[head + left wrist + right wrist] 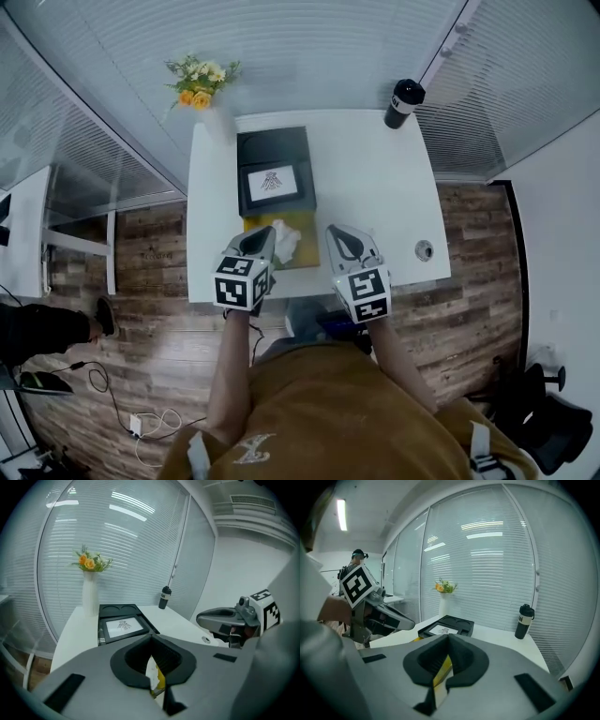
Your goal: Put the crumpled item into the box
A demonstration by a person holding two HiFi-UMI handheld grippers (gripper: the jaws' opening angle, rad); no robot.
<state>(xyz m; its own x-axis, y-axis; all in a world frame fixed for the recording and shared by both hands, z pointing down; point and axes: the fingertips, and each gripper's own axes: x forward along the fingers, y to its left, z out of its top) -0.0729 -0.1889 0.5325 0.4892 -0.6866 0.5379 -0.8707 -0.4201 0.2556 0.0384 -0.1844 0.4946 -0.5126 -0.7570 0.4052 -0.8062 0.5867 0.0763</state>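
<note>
A white crumpled item [286, 239] lies on a yellow sheet [305, 225] at the near edge of the white table [375, 187]. Just beyond them sits the black box [274, 169], with a white printed panel in its nearer half. My left gripper [262, 234] hangs shut just left of the crumpled item, holding nothing. My right gripper [336, 232] is shut and empty just right of the sheet. In the left gripper view the crumpled item [152, 674] and yellow sheet [160, 680] show below the closed jaws. In the right gripper view only the yellow sheet [443, 670] shows there.
A white vase of yellow flowers [202, 89] stands at the table's far left corner and a black bottle [403, 103] at the far right. A round grommet [424, 249] sits near the right front edge. Glass walls with blinds rise behind; wood floor surrounds the table.
</note>
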